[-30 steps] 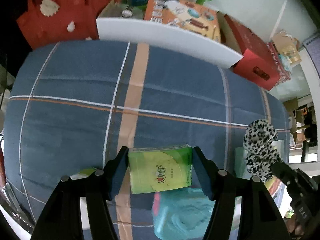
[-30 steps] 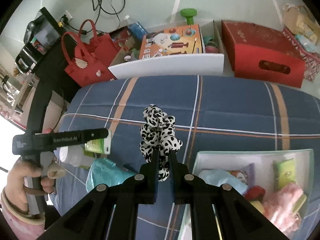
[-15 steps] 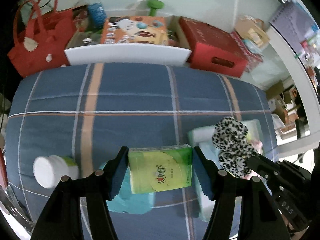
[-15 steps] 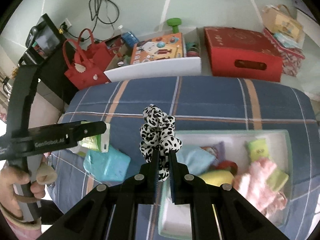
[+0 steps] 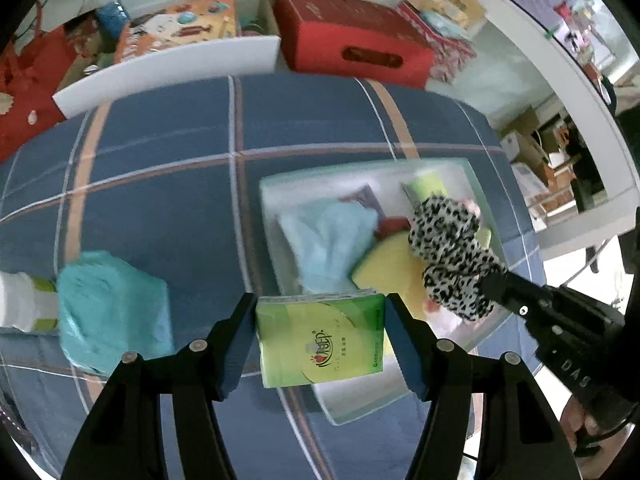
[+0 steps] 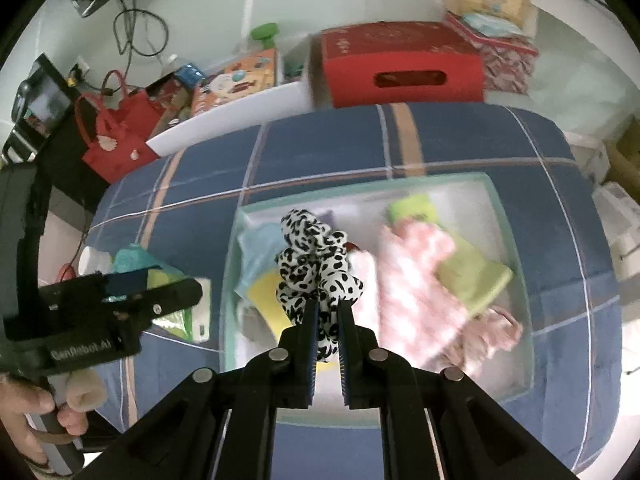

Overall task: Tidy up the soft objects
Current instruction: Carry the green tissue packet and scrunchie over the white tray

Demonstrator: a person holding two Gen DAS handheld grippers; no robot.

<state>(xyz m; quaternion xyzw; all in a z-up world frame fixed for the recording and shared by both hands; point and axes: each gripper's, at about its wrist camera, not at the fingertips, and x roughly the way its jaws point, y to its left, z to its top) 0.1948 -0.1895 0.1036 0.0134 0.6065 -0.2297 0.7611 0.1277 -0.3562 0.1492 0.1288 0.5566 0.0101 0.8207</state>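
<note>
My left gripper (image 5: 320, 344) clamps green tissue pack (image 5: 320, 340) by its sides, held above near edge of pale green tray (image 5: 360, 408), ready for dropping in. Right gripper (image 6: 327, 320) pinches leopard scrunchie (image 6: 316, 256) at its base, rest flopping free above tray's left half. Tray already holds blue cloth (image 5: 328, 240), yellow sponge (image 5: 384, 268), pink fabric (image 6: 416, 280) (sorting well along, I judge). Teal pack (image 5: 112, 312) waits on plaid blue bed (image 5: 160, 184), left of tray. Beyond far edge: red box (image 6: 400, 68), white bin (image 5: 168, 68).

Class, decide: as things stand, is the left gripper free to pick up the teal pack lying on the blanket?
Probably not: the left gripper is shut on the green tissue pack, so the teal pack must wait.
</note>
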